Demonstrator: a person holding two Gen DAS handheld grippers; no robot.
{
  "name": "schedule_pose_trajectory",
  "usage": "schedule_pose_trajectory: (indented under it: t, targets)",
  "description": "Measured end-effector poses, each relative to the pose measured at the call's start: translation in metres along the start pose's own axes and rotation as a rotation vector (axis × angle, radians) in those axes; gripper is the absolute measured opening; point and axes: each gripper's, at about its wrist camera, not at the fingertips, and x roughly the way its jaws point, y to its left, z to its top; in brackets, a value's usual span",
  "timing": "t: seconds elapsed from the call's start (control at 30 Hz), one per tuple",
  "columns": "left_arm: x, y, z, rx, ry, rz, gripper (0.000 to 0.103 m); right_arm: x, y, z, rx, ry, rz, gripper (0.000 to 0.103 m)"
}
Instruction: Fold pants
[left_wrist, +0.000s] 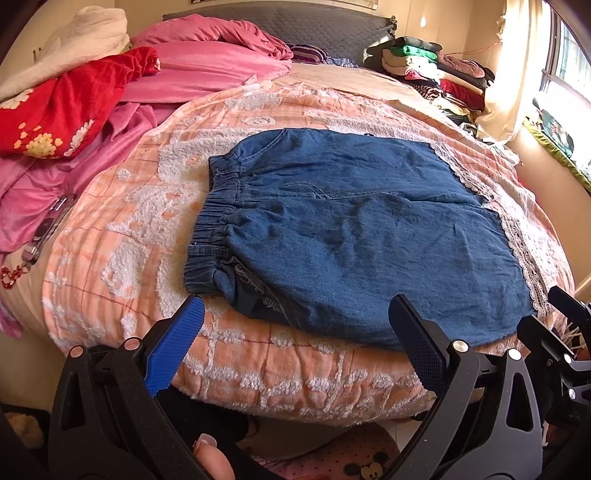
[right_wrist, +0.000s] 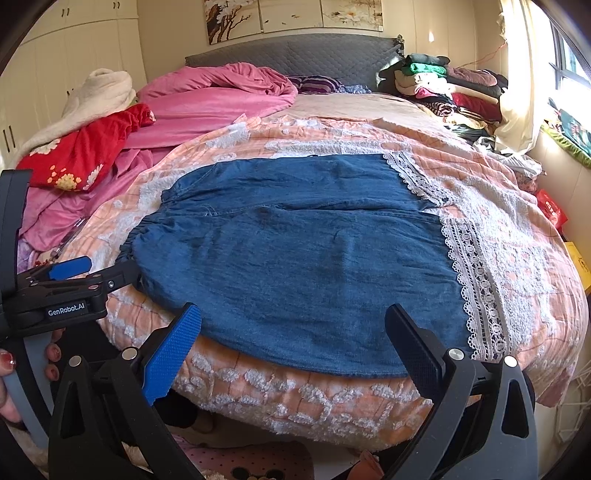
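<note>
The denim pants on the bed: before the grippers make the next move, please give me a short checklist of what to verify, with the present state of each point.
1. Denim pants lie spread flat on the orange bedspread: ok.
2. Left gripper open, nothing between its fingers: ok.
3. Right gripper open, nothing held: ok.
4. Elastic waistband lies flat: not ok, its near end is bunched and a layer is tucked under.
5. Lace hems of both legs lined up: cannot tell, the far hem looks set back from the near one.
6. Top of pants free of other things: ok.
</note>
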Motion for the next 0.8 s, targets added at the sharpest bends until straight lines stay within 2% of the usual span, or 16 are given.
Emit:
schedule_pose_trajectory:
  t: [0.63,0.8]
  targets:
    - [0.017,0.005,0.017,-0.002,-0.005,-0.013,0.094,0.022,0.011,0.02,-0.032,0.021,0.008,0.099]
    - [0.027,0.018,0.033,-0.016,-0.007,0.001,0.094,0.035,0.016,0.037,-0.055,0.028,0.051,0.099]
